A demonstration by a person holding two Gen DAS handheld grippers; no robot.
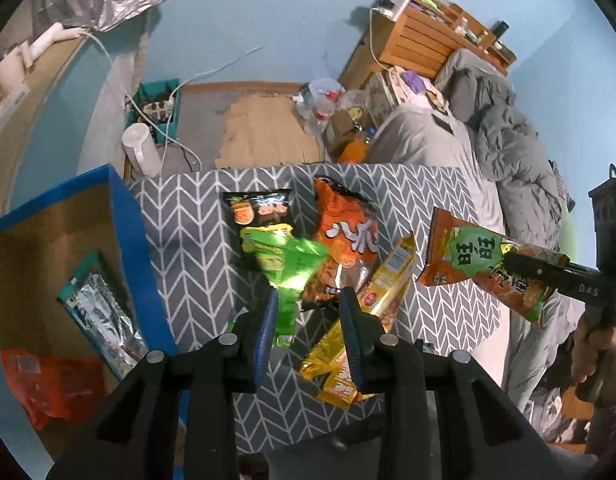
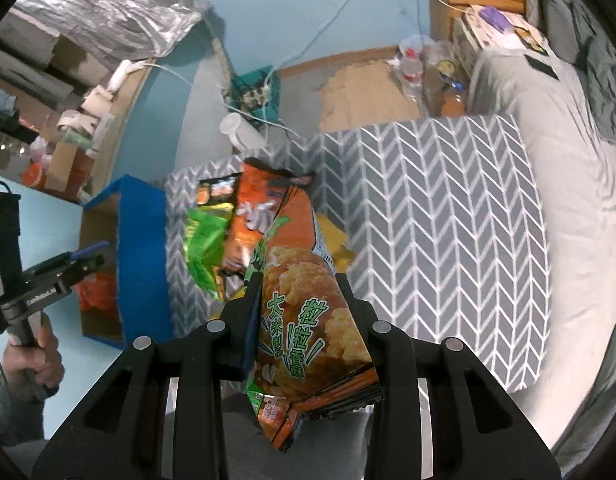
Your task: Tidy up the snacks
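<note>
The right gripper [image 2: 297, 320] is clamped on an orange rice-cracker bag [image 2: 303, 308], held clear of the chevron cushion [image 2: 448, 220]. To its left, the left gripper [image 1: 308, 320] stands open, its fingers straddling the tail of a green snack pack [image 1: 287, 264], whether touching I cannot tell. Beyond lie an orange bag [image 1: 344, 236] and a yellow packet [image 1: 384, 292]. Further left sits the blue box [image 1: 127, 232], probably the destination; carry the bag level and release it low inside.
</note>
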